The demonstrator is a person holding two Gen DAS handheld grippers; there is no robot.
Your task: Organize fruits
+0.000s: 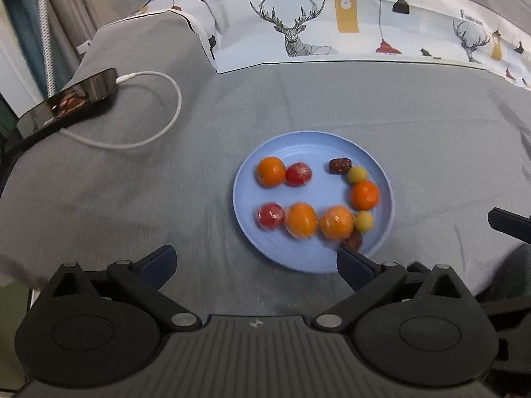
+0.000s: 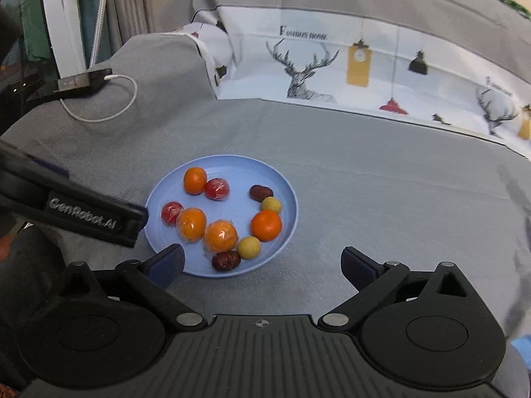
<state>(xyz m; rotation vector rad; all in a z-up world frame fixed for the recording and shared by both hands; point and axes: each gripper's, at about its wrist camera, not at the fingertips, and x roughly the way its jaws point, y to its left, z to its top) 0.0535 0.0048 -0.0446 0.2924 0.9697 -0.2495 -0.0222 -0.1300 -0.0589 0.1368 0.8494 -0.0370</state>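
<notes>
Both tools — left tool [image 1: 255,262] and right tool [image 2: 262,262] — gape empty above the blue plate [image 2: 285,179]; crowded wrapped oranges [image 2: 220,235] risk rolling off if nudged.

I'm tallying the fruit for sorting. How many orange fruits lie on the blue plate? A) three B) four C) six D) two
B: four orange fruits sit on the blue plate, among red, yellow and dark brown ones.
</notes>
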